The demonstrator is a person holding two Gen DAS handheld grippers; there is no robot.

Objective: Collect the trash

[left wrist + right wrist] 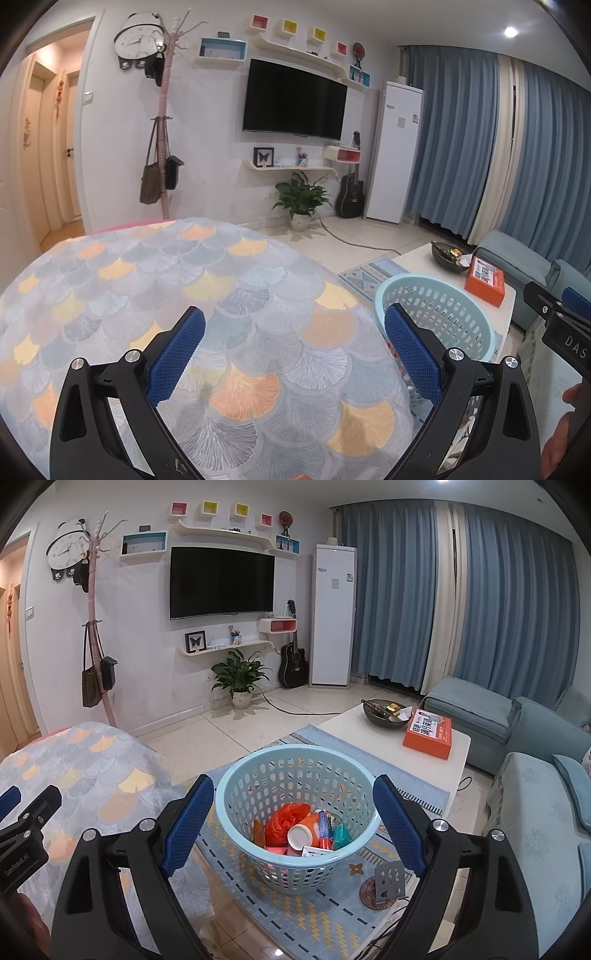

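A pale blue perforated basket (255, 775) stands on the rug, holding several pieces of trash: an orange plastic bag (286, 821), a white-lidded orange tub (300, 837) and small packets. My right gripper (291, 823) hovers in front of the basket, open, with nothing between its blue pads. My left gripper (293, 354) is open and empty over a table covered by a fan-patterned cloth (236, 295). The same basket (443, 306) shows just right of that cloth. The right gripper's body (561, 321) enters the left wrist view at the right edge.
A white coffee table (424, 760) beyond the basket carries an orange box (428, 736) and a dark bowl (384, 712) of small items. Blue sofas (535, 812) line the right. A metal stand (388, 880) sits on the rug (314, 915). A potted plant (240, 679) and guitar (293, 661) stand by the far wall.
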